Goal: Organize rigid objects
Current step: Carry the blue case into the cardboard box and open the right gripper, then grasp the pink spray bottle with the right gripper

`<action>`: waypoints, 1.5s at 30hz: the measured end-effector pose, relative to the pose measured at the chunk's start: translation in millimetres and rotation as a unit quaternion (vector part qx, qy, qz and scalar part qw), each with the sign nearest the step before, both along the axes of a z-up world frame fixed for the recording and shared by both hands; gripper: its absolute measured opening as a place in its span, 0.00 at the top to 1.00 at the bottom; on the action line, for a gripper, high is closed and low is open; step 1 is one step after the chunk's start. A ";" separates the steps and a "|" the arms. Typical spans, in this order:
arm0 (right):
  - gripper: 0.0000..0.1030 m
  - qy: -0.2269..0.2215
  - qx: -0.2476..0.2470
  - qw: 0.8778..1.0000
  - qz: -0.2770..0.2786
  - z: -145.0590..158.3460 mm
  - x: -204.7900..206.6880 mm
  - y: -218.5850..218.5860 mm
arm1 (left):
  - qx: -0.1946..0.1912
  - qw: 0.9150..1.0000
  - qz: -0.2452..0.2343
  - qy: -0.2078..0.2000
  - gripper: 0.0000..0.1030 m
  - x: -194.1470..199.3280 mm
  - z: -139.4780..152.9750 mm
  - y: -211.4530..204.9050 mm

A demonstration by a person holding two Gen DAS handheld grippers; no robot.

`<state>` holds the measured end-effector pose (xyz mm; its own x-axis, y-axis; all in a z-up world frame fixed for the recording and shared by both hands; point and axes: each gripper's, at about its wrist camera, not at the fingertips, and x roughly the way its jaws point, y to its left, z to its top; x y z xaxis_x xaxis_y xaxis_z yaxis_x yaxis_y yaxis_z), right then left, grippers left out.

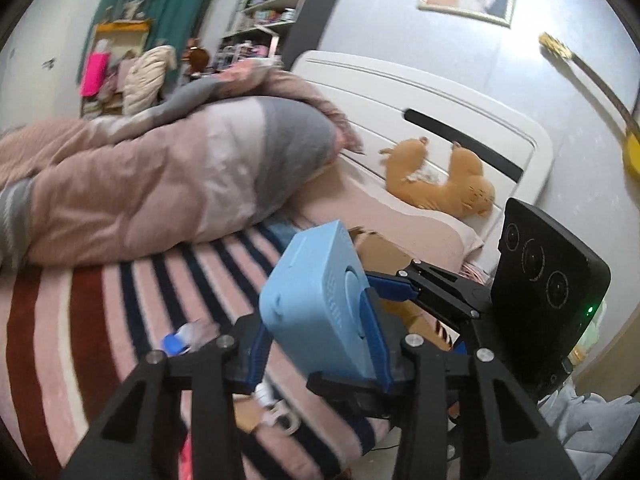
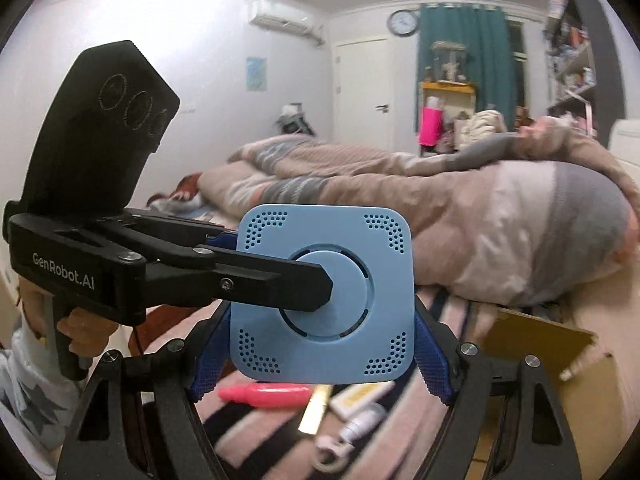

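Note:
A light-blue square box (image 2: 324,296) with dotted vent corners and a round centre hangs above the striped bed cover. My right gripper (image 2: 322,332) is shut on it, its blue fingers (image 2: 432,364) pressing the left and right edges. My left gripper (image 2: 304,272) reaches in from the left, one black finger flat on the round centre and the other behind the box. In the left wrist view the same box (image 1: 320,308) sits edge-on in my left gripper (image 1: 316,320), pads on both flat faces. The right gripper's black body (image 1: 552,292) stands just to the right.
On the striped cover (image 1: 100,300) lie a pink tube (image 2: 268,396), white tubes (image 2: 360,420) and a blue-capped bottle (image 1: 180,340). An open cardboard box (image 2: 540,344) is at the bed's edge. A bunched quilt (image 1: 140,176) and plush toy (image 1: 440,176) lie beyond.

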<state>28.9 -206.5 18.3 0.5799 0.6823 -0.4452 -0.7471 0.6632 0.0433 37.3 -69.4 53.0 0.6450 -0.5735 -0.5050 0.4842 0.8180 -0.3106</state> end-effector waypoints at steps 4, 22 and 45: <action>0.25 0.007 0.018 0.999 -0.037 9.4 5.3 -50.7 | 0.031 0.999 -0.034 -0.004 0.62 15.7 13.4 -56.2; 0.25 0.153 -0.064 0.978 -0.127 -56.5 71.1 -129.3 | 0.190 0.979 -0.044 0.065 0.18 82.8 -45.2 -159.3; 0.05 0.048 -0.075 0.994 -0.056 6.5 7.4 -12.9 | 0.136 0.982 0.132 -0.007 0.02 7.6 0.3 59.2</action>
<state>36.3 -219.3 24.8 0.5982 0.5381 -0.5938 -0.6654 0.7464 0.0061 44.9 -10.2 53.3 0.7610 -0.2300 -0.6066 0.2463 0.9675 -0.0578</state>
